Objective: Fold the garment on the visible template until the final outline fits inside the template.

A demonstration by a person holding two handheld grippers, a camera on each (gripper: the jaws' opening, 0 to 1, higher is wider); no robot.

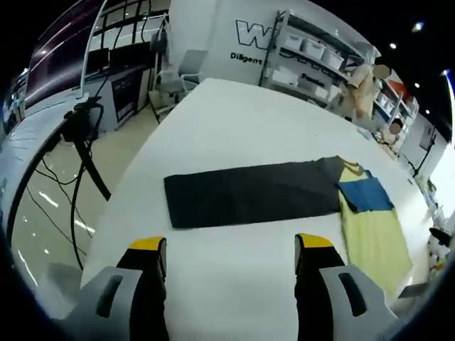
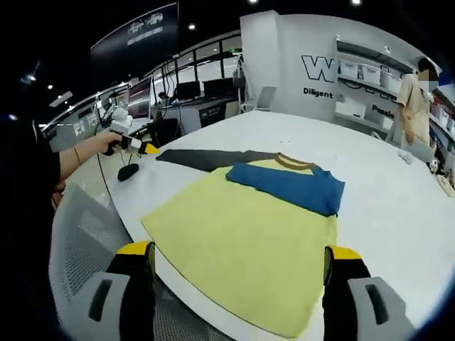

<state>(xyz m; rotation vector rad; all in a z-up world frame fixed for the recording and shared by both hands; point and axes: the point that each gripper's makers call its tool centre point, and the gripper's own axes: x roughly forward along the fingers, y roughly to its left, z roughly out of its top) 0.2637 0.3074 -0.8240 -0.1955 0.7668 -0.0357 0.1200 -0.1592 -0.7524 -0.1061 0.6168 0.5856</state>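
Yellow garment point(image 2: 242, 249) flat on table point(image 2: 384, 206); two tongs open.

The left gripper point(image 1: 231, 256) has two black jaws capped with yellow tips, each rising from a pale grey moulded housing. Each housing carries a dark slot-shaped recess, at about seven o'clock and five o'clock in the left gripper view.

The right gripper point(image 2: 238, 259) is built alike: black jaws, yellow tips, grey housings with an elongated dark slot in each, low at seven and five o'clock in the right gripper view.

At nine o'clock in the right gripper view the left gripper appears from outside, small, with a pale grey body, a black middle and a yellow tip. The person's hand point(image 2: 108, 143) grips it; a thin band circles the wrist, and a dark sleeve covers the upper arm.
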